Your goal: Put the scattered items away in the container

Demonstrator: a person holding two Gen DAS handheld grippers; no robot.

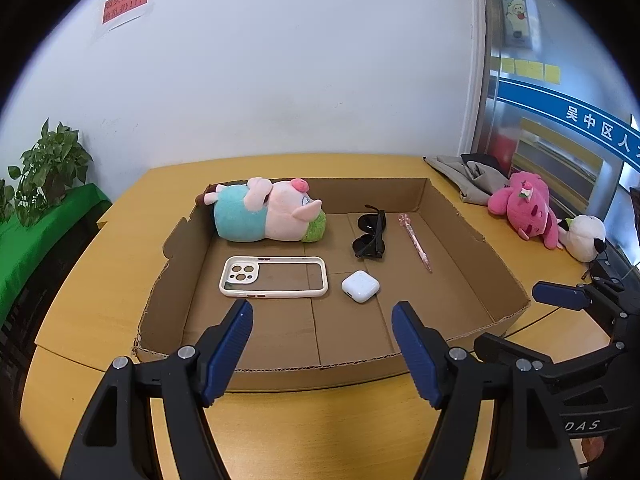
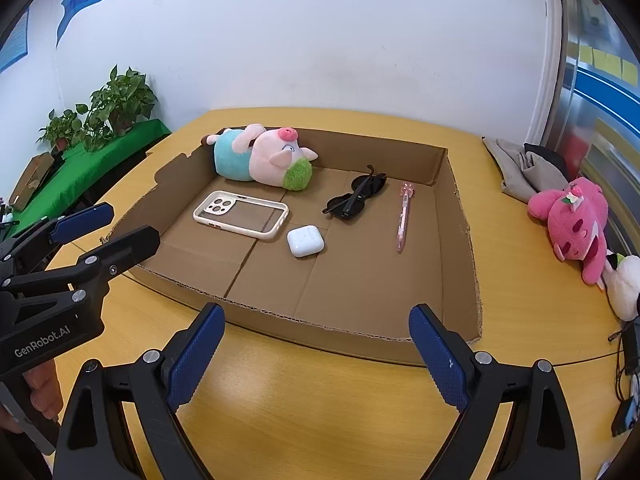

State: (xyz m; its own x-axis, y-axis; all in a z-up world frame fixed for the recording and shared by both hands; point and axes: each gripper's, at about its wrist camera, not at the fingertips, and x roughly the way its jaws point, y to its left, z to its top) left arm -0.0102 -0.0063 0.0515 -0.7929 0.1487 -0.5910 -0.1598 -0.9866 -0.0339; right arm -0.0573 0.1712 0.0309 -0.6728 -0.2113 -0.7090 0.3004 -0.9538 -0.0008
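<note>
A shallow cardboard tray (image 1: 452, 216) (image 2: 456, 216) lies on the yellow table. Inside it are a pig plush (image 1: 264, 216) (image 2: 260, 158), a cream phone case (image 1: 274, 277) (image 2: 241, 214), a white earbud case (image 1: 361, 286) (image 2: 305, 241), black sunglasses (image 1: 371, 238) (image 2: 356, 199) and a pink pen (image 1: 416, 243) (image 2: 403, 216). My left gripper (image 1: 322, 312) (image 2: 116, 224) hangs open over the tray's near edge, nothing between its fingers. My right gripper (image 2: 316, 320) (image 1: 532, 312) stands open in front of the tray's near wall, likewise holding nothing.
On the table right of the tray lie a pink plush (image 1: 528, 208) (image 2: 576, 220), a white plush (image 1: 586, 236) (image 2: 626, 284) and a grey cloth (image 1: 472, 178) (image 2: 520, 168). Potted plants (image 1: 48, 168) (image 2: 116, 104) stand on a green-covered bench at left. A hand (image 2: 40, 392) holds the left gripper.
</note>
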